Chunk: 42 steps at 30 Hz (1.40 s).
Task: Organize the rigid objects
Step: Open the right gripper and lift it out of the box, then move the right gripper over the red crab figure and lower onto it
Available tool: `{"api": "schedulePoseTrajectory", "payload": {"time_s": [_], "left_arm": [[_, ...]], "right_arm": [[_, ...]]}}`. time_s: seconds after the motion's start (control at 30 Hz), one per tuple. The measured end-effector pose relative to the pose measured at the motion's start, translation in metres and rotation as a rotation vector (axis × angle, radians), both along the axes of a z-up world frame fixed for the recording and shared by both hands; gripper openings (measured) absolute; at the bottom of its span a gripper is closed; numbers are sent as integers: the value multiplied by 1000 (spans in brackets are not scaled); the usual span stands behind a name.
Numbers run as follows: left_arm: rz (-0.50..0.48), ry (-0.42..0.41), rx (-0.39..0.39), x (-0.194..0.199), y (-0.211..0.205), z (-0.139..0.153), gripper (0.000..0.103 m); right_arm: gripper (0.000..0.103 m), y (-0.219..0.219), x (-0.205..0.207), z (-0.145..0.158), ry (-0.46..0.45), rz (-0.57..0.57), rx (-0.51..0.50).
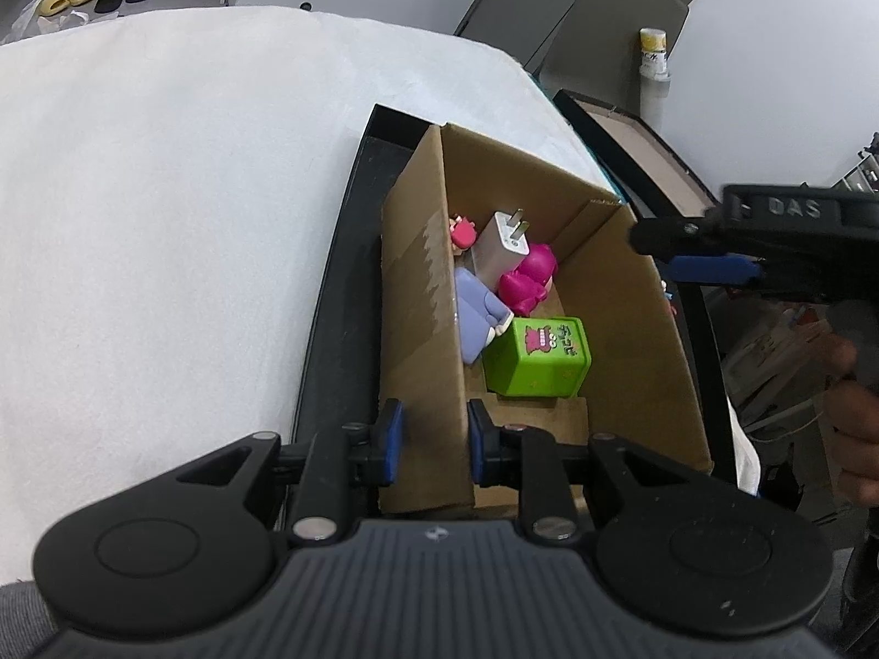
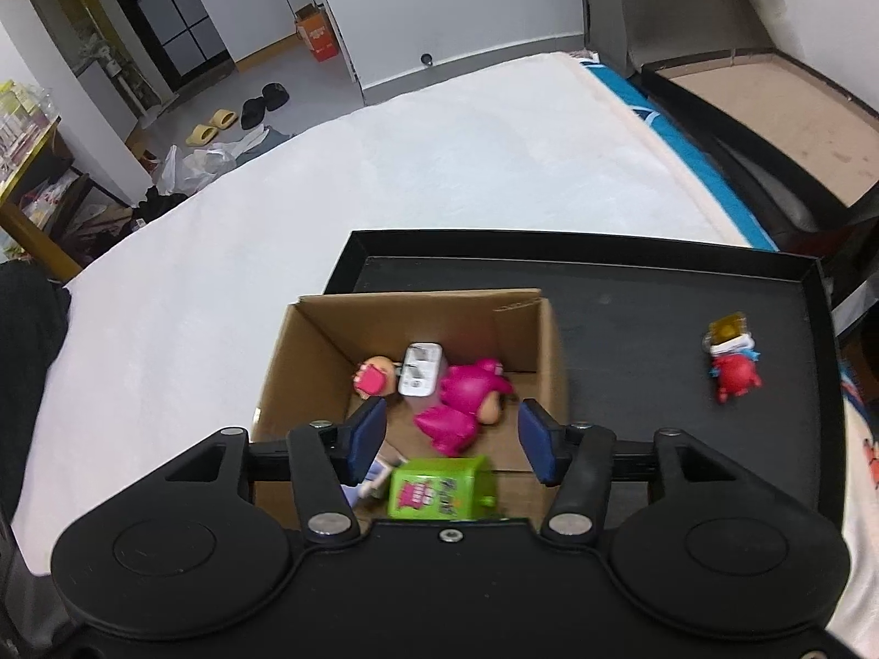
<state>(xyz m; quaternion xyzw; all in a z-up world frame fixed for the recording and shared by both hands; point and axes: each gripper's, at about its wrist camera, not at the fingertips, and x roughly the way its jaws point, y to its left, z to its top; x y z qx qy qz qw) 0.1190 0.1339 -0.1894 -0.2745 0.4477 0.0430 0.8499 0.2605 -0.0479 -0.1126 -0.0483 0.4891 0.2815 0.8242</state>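
Now a white bed [image 2: 384,176] is carrying a black tray [image 2: 659,329], and a cardboard box [image 2: 439,307] is sitting in it, holding a green cube [image 2: 434,489], pink figure [image 2: 461,401] and charger [image 2: 420,370]. Left tongs [image 1: 434,439] are clamping the box wall; right tongs [image 2: 450,439] are hanging apart, empty, above the box. A red figure [image 2: 733,370] is lying on the tray.

It looks like a lived-in home room: slippers [image 2: 211,127] and plastic bags [image 2: 189,165] lie on the floor beside a white-covered bed [image 2: 384,176], with cluttered shelves [image 2: 27,126] along the wall.
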Motion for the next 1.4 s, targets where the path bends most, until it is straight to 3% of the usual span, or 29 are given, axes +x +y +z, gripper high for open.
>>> {"api": "schedulePoseTrajectory", "payload": {"time_s": [0.37,0.6,0.83,1.03,1.1,1.4], "left_arm": [[9,38,49,3,-7,2,24],[8,61,91,6,-13,5,24],[20,91,124,9,-19,7,24],[47,94,139,9,-20,10,24],[52,97,149,9,-20,11,24],[46,98,170,8,-24,13,24]], "right_arm": [[59,-44,8,-4,-27,-11,24],[60,-80,17,-20,-24,-24,92],[67,-101,22,-36,-64,-26,55],[67,-121,34,-55,-12,-89,45],[75,-129,37,-61,-1,-103,81],[76,-147,61,-87,7,-268,58]]}}
